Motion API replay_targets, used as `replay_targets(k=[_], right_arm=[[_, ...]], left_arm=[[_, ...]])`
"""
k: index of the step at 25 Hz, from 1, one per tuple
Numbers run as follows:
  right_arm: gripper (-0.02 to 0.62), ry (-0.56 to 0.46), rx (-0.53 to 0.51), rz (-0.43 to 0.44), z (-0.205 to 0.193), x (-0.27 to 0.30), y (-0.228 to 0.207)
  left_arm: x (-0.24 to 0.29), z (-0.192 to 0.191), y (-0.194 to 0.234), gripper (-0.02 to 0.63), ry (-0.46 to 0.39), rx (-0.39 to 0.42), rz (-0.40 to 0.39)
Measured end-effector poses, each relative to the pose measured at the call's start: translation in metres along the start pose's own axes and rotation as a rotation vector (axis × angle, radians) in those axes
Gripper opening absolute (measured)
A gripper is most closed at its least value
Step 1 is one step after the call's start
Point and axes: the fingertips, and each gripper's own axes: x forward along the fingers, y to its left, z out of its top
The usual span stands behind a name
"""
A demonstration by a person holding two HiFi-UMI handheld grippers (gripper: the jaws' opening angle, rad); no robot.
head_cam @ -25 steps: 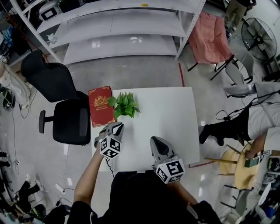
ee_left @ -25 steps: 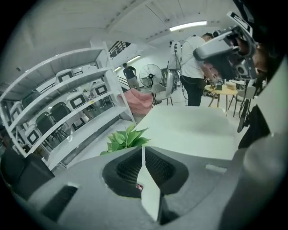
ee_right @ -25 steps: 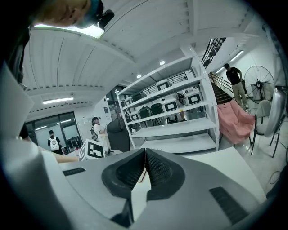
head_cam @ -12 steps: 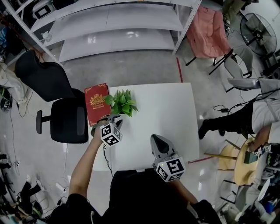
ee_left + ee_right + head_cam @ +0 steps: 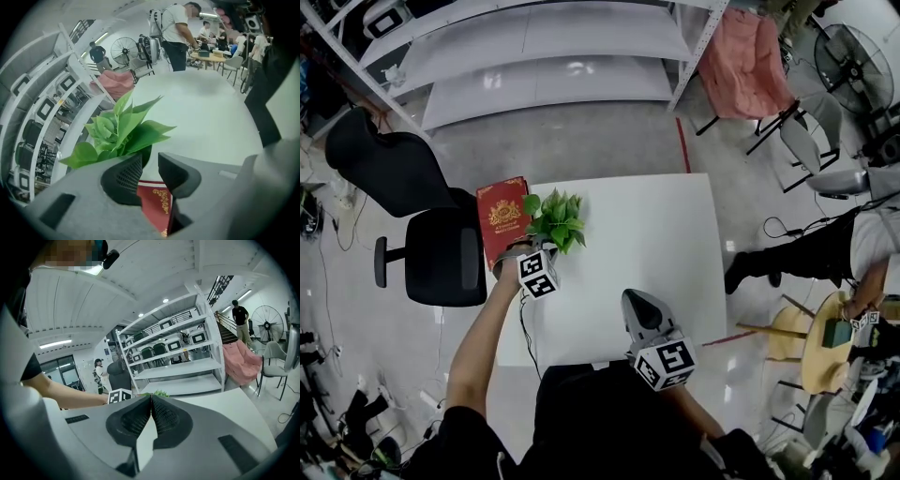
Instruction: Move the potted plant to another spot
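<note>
The potted plant (image 5: 553, 217), a small clump of green leaves, stands near the left edge of the white table (image 5: 647, 234). My left gripper (image 5: 531, 247) sits just in front of it and points steeply down. In the left gripper view its jaws have just been opening and stand open (image 5: 150, 169). The leaves (image 5: 123, 132) rise right beyond the jaw tips, the pot is mostly hidden behind them, and nothing is gripped. My right gripper (image 5: 636, 300) rests over the table's near middle, shut (image 5: 151, 405) and empty.
A red book (image 5: 500, 217) lies at the table's left edge beside the plant and shows between the left jaws (image 5: 155, 206). A black office chair (image 5: 441, 255) stands to the left. Metal shelves (image 5: 553, 56) are beyond the table, and a seated person's leg (image 5: 787, 264) is to the right.
My left gripper has moved forward and down to the plant's near side, close to the red book. The right gripper has stayed where it was.
</note>
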Motion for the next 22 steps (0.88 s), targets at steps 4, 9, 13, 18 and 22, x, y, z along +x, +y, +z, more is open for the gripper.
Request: replay_targets(k=[4,9,13,18,22], right_arm=[[0.014,0.006,0.011,-0.014,-0.006,0.0,-0.005],[0.014,0.006,0.016,-0.021,-0.008,0.001,-0.009],[0.014,0.001,0.021,-0.027,-0.006,0.0,-0.014],[0.014,-0.004,0.027,-0.036,-0.006,-0.001,-0.02],[0.014,-0.008,0.029,-0.036,-0.005,-0.006,-0.023]], left_arm=[[0.012,-0.005,0.0,0.115,0.017,0.001,-0.012],[0.021,-0.006,0.003,0.095,0.009,-0.009,-0.014],[0.019,0.002,0.003,0.073,0.0,0.023,-0.005],[0.026,0.0,0.003,0.052,0.021,0.083,0.028],[0.023,0.005,-0.001,0.044,0.028,0.082,0.022]])
